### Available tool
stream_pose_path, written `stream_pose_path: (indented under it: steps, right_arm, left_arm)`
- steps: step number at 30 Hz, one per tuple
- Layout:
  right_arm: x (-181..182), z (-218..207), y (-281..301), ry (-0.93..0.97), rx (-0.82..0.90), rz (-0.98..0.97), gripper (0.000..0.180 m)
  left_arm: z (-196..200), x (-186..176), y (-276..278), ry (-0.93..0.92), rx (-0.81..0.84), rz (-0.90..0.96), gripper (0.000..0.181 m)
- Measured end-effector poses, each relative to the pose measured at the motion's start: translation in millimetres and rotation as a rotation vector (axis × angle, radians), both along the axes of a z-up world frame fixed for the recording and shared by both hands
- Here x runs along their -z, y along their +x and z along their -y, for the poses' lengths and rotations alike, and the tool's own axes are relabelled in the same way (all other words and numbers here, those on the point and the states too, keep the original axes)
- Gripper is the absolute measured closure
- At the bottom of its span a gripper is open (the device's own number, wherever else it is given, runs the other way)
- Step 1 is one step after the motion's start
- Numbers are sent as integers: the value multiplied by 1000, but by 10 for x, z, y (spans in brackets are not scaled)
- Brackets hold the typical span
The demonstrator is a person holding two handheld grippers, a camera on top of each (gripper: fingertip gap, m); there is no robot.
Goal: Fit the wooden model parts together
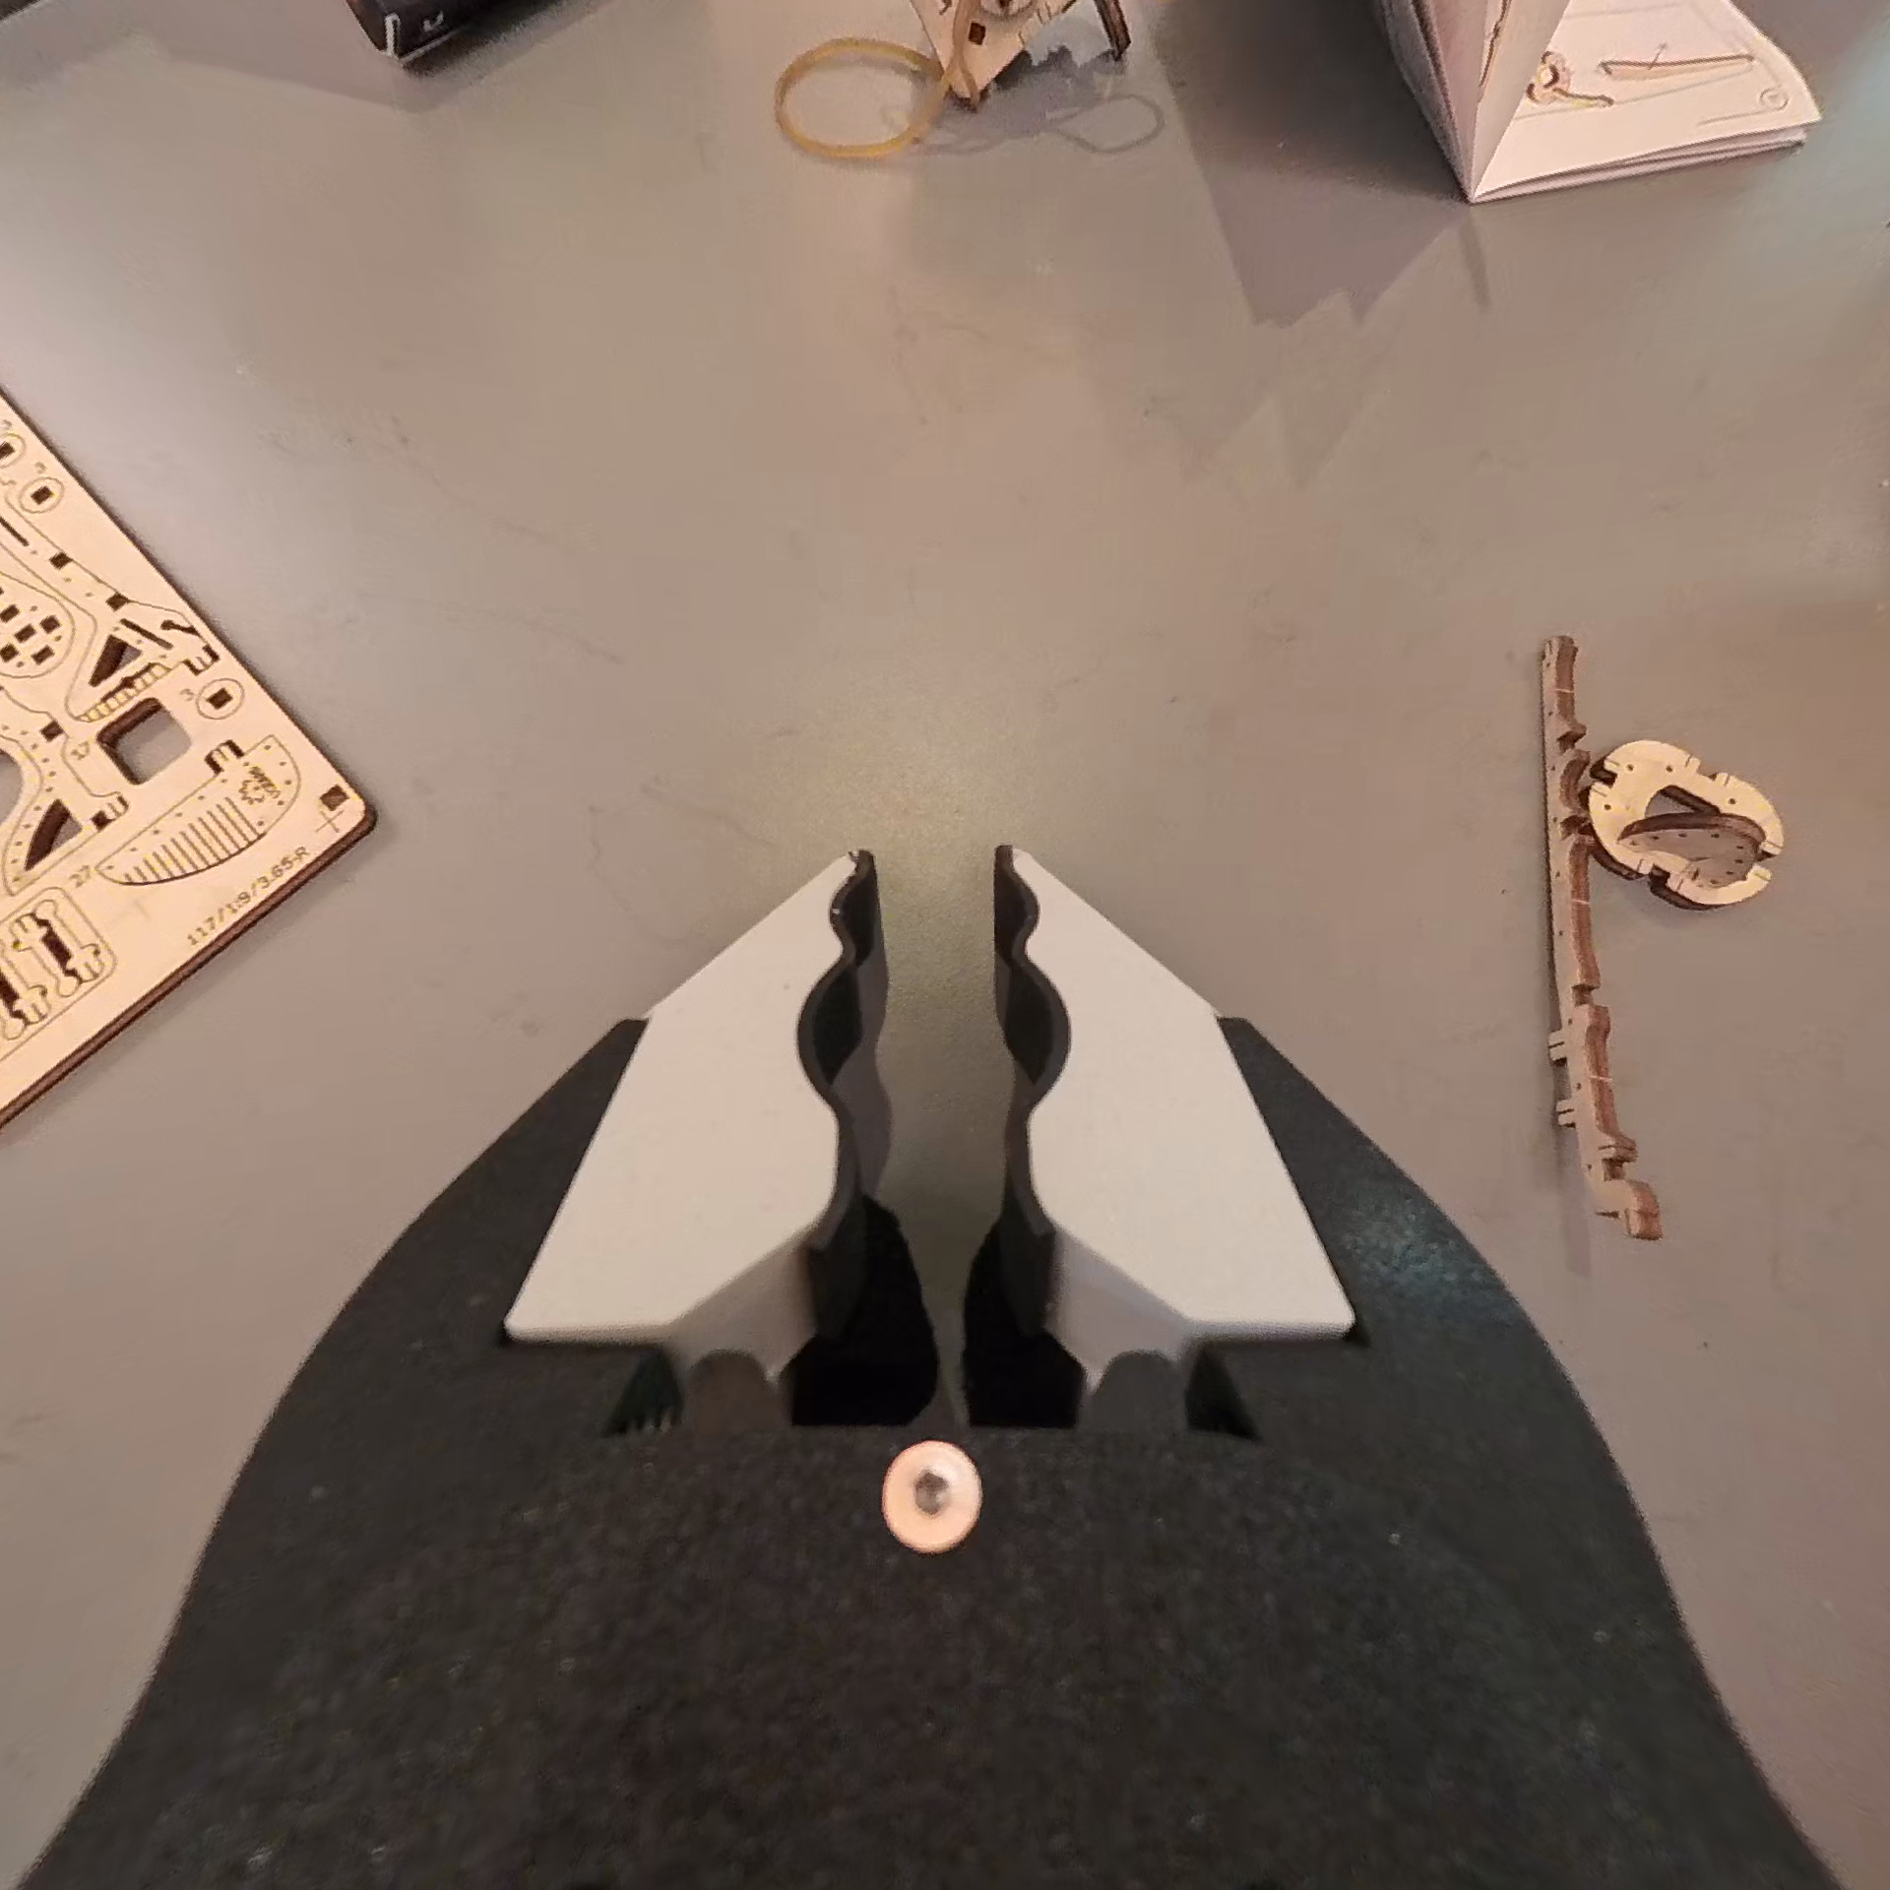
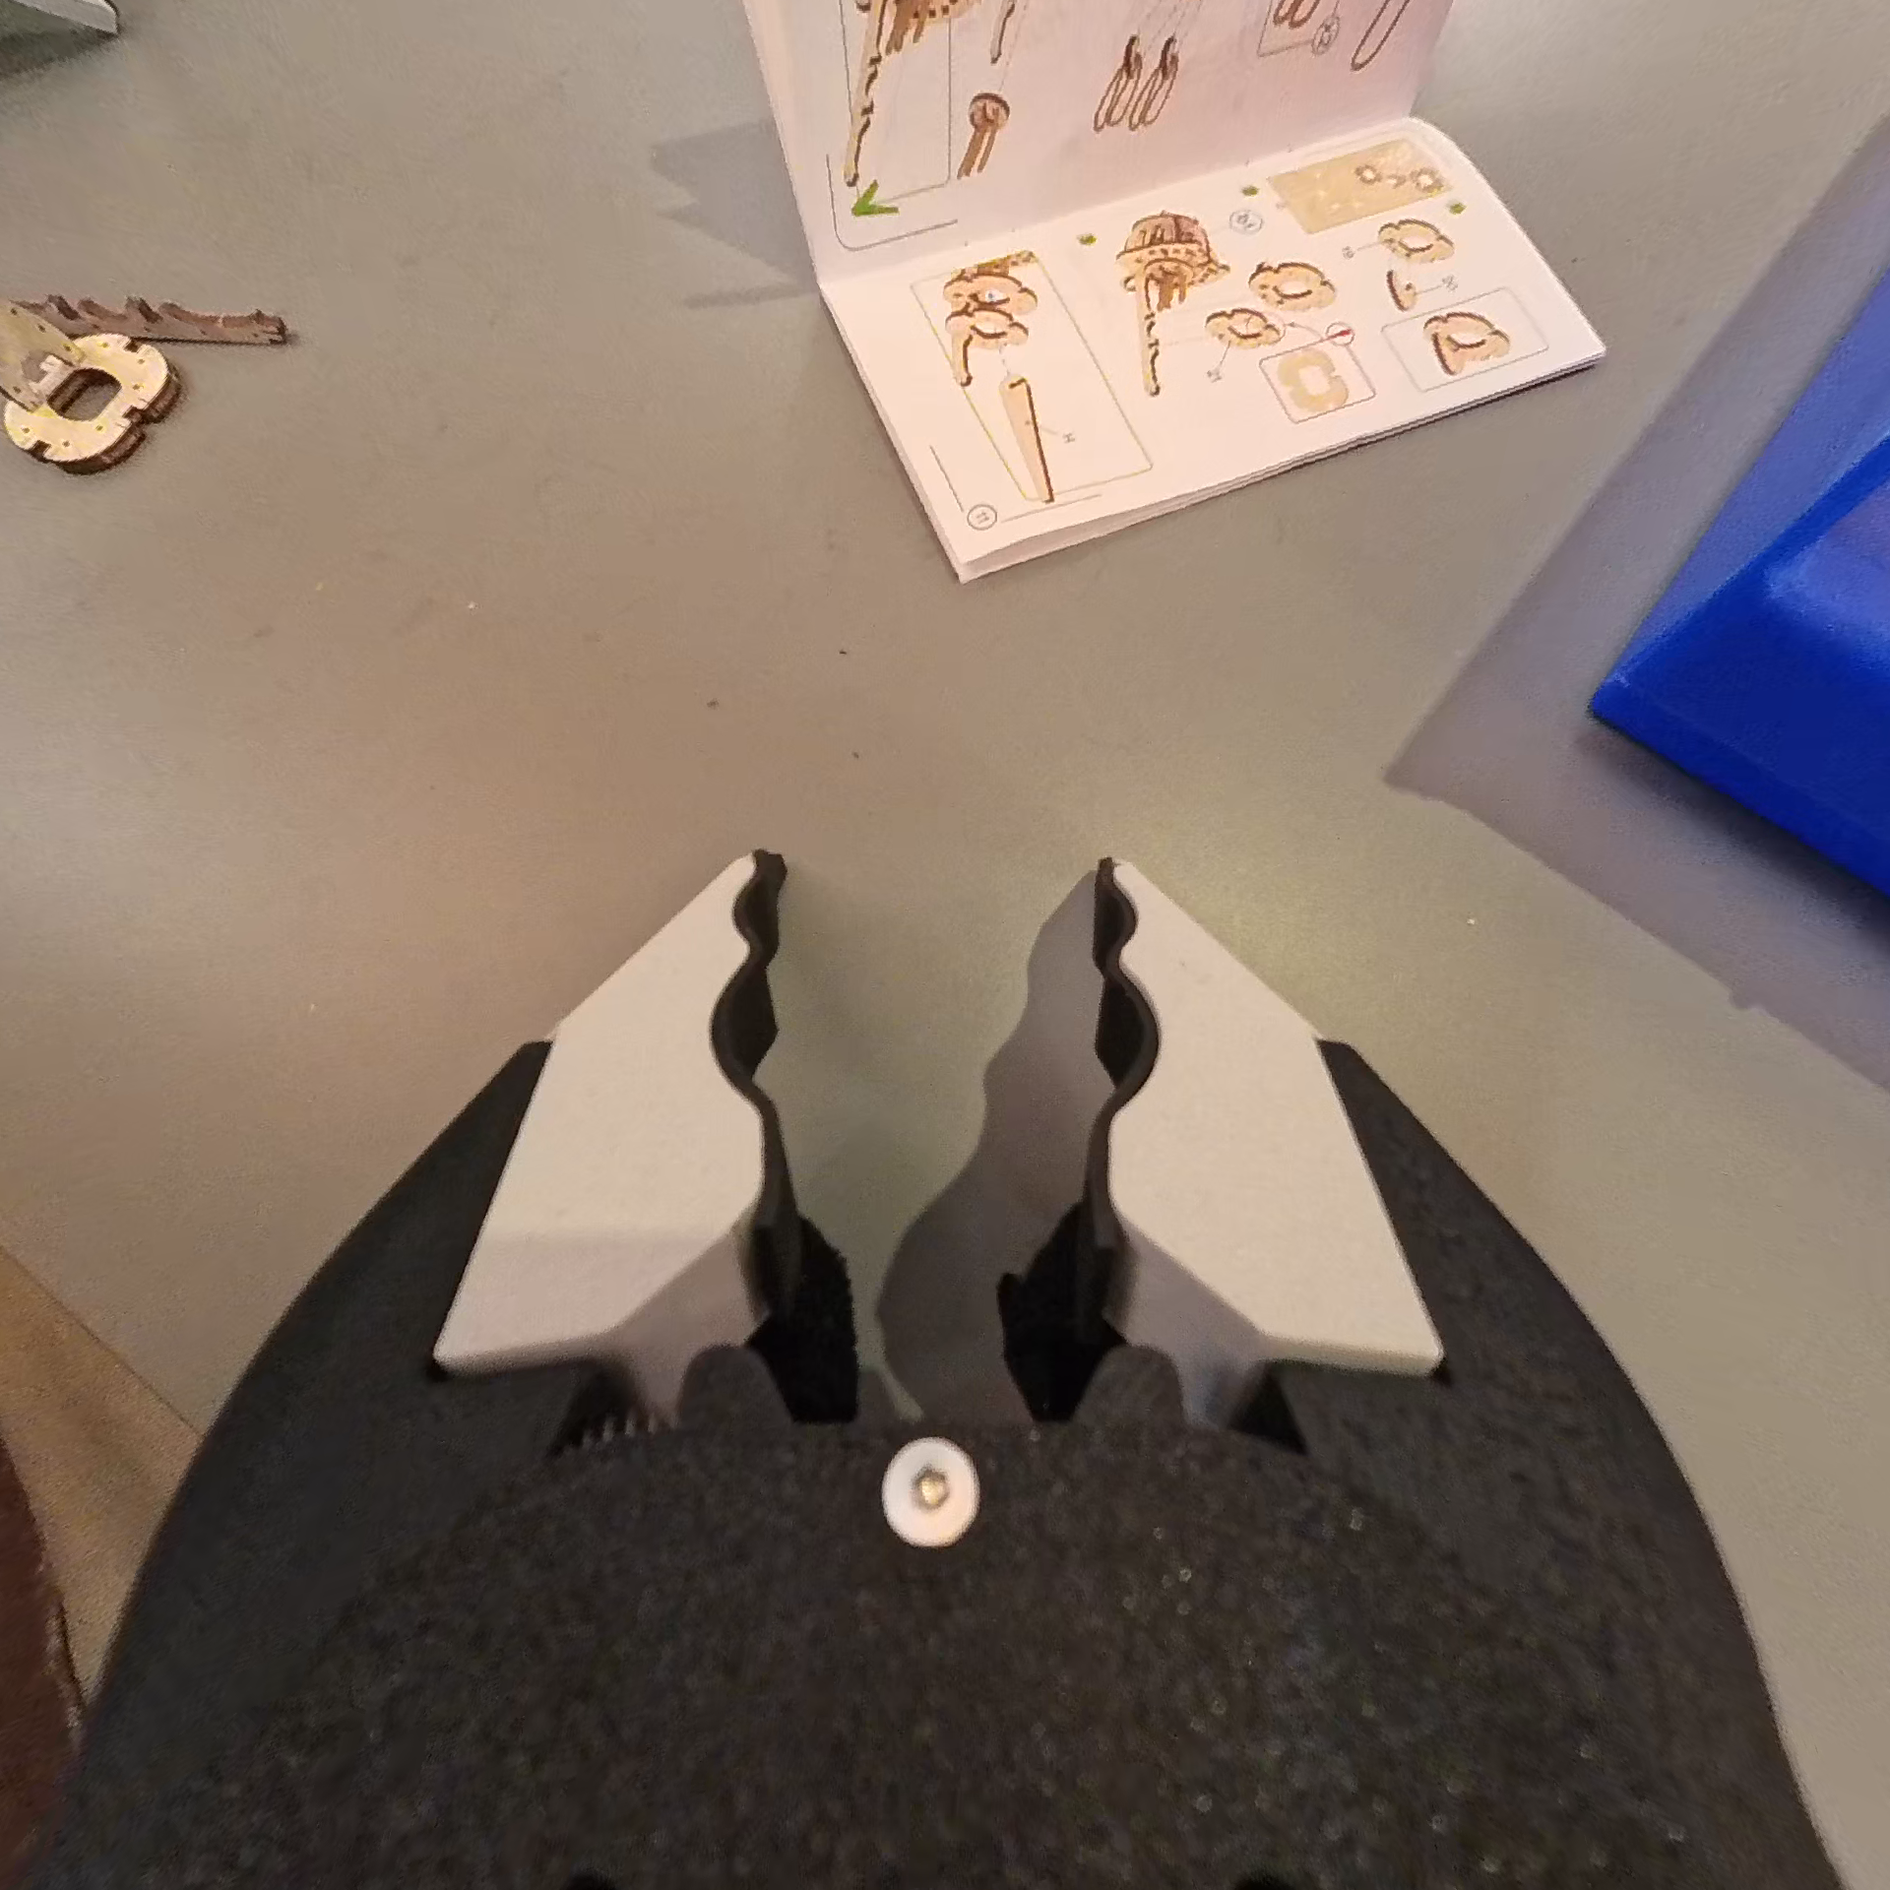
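Grey matte tabletop [image 1: 920, 460] under both tools. Left gripper [image 1: 936, 869] empty, jaws a narrow gap apart; right gripper [image 2: 941, 869] empty too, jaws spread wider. Long notched wooden strip [image 1: 1580, 920] slotted into a pale rounded wooden ring piece [image 1: 1688, 834], lying flat off to the right of the left tool and well apart from it; far left of the right tool. Laser-cut plywood sheet [image 1: 153, 767] left of the left tool, open instruction booklet [image 2: 1207, 338] ahead of the right. Likely risks: thin strip snapping under a hard pinch, or joint popping loose if lifted by one end; flat parts skidding on the smooth surface.
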State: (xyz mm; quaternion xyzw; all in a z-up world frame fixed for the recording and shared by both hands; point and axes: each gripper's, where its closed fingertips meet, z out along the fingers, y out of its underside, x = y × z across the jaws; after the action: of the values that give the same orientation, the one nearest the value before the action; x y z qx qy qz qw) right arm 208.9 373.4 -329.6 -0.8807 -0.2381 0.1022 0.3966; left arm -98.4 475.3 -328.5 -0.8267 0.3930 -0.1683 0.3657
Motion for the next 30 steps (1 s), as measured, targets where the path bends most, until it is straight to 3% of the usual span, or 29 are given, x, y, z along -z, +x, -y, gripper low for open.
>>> stream_pose_path:
  steps: [5,30]
  right_arm:
    - [4,-5,14,-3,15,1,110]
    - [5,-4,12,-2,16,1,110]
  left_arm:
    - [-2,0,-2,0,0,0,160]
    - [-3,0,-4,0,0,0,160]
